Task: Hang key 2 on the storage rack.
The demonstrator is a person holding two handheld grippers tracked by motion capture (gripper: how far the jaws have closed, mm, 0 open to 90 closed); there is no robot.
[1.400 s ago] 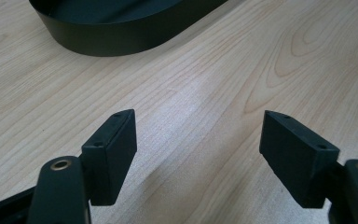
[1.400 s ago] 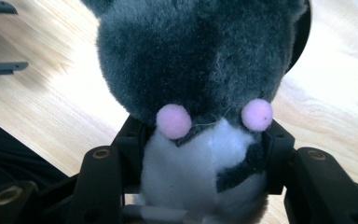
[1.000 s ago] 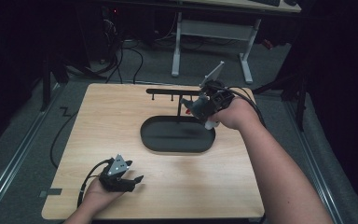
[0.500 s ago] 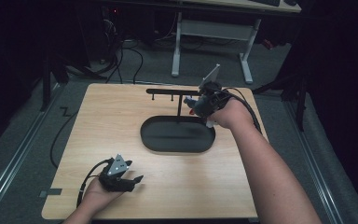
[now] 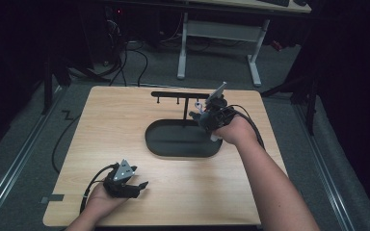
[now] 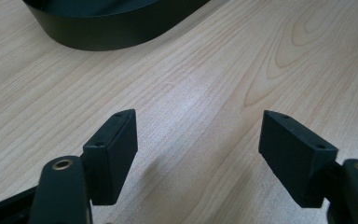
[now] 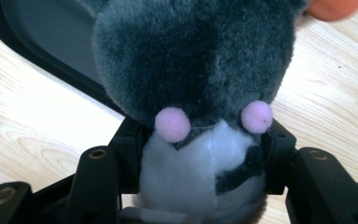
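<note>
Right hand-held gripper point(image 7: 200, 154) pinching fluffy grey-and-white plush toy point(image 7: 191, 70), lower than a second ago, at three o'clock rim of black oval tray point(image 5: 173, 147); likely about to set down. Left hand-held gripper point(image 6: 198, 149) spread, empty, over wooden counter point(image 5: 125, 125).

The plush toy point(image 7: 196, 93) sits pinched between my right-hand pads — dark grey fuzzy fur above, a white belly patch below, two round pink pompoms on its front. It hangs above the wooden table, just at the right end of the black oval tray point(image 7: 42, 37) — in the high view it is too small to make out.
</note>
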